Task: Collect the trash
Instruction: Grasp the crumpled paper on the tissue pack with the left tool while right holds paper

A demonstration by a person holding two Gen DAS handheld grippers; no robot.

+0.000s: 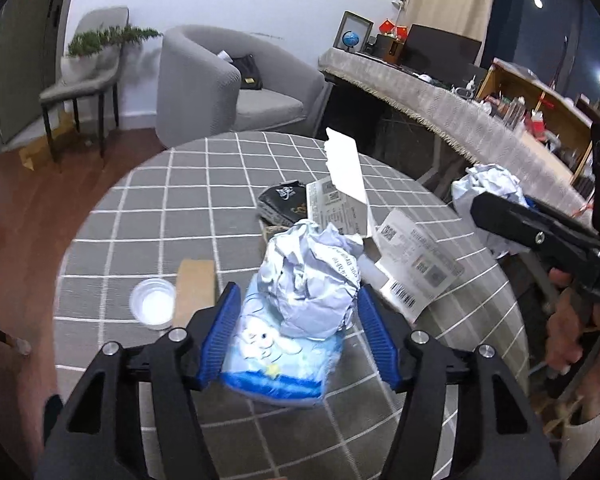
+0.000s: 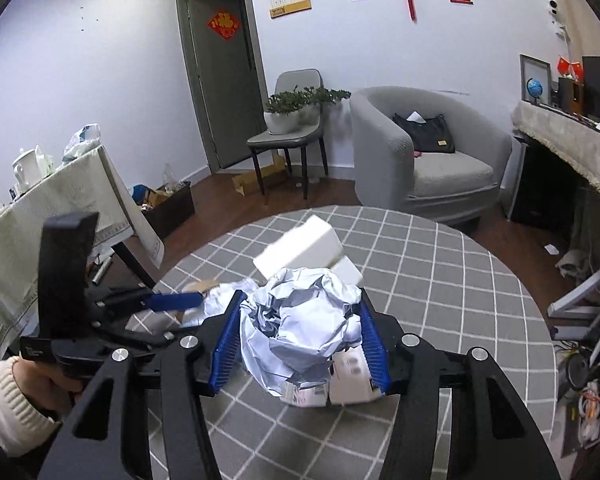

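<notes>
Crumpled paper sat clamped in the right gripper above the checked table; only that view showed it lifted. On that table, the left gripper straddled a second paper ball on a blue packet, jaws apart, pads not clearly touching. Beside it stood a plastic cup and an open box.

Bare checked table lies open leftward; a cup, cardboard strip and boxes crowd the middle.

The white box is motion-blurred; crumpled paper hides its lower part.
</notes>
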